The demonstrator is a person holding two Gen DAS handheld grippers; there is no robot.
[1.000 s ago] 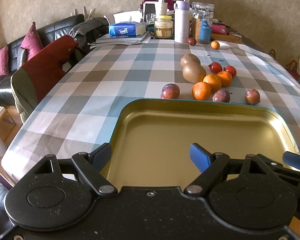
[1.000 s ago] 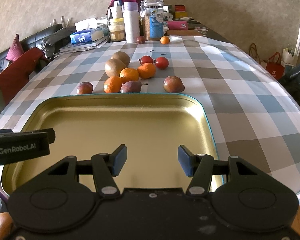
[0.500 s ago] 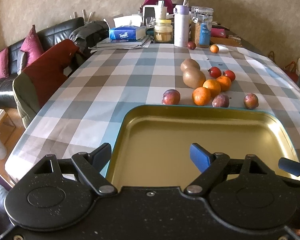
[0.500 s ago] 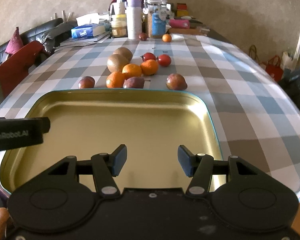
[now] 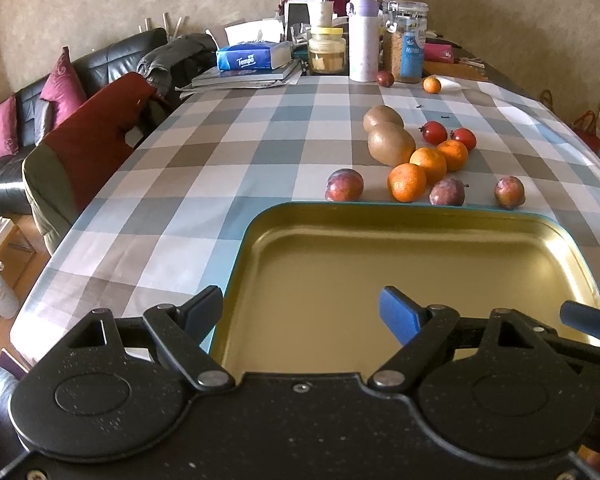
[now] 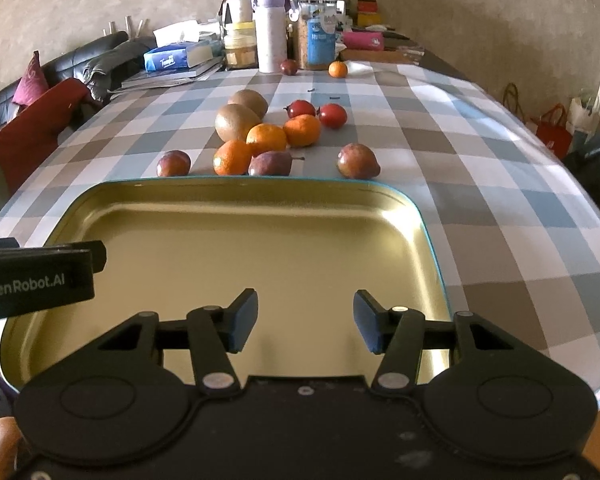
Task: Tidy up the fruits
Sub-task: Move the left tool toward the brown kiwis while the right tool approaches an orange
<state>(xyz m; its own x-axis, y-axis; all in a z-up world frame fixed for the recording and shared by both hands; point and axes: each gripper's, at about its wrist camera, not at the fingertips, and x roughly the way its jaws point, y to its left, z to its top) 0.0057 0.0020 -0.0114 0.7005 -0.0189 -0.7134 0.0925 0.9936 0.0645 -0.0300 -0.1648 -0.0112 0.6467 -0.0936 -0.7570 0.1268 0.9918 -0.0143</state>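
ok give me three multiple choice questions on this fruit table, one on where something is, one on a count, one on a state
1. Where is the tissue box?
A. in the tray
B. on papers at the table's far end
C. beside the kiwis

2. How many kiwis are on the tablecloth?
A. two
B. four
C. none

3. What is in the gold tray?
A. oranges
B. plums
C. nothing

Answers:
1 B, it sits on the paper stack near the jars.
2 A, two brown kiwis lie side by side.
3 C, all fruit lies beyond its far rim, and both open tools, left tool and right tool, hold nothing.
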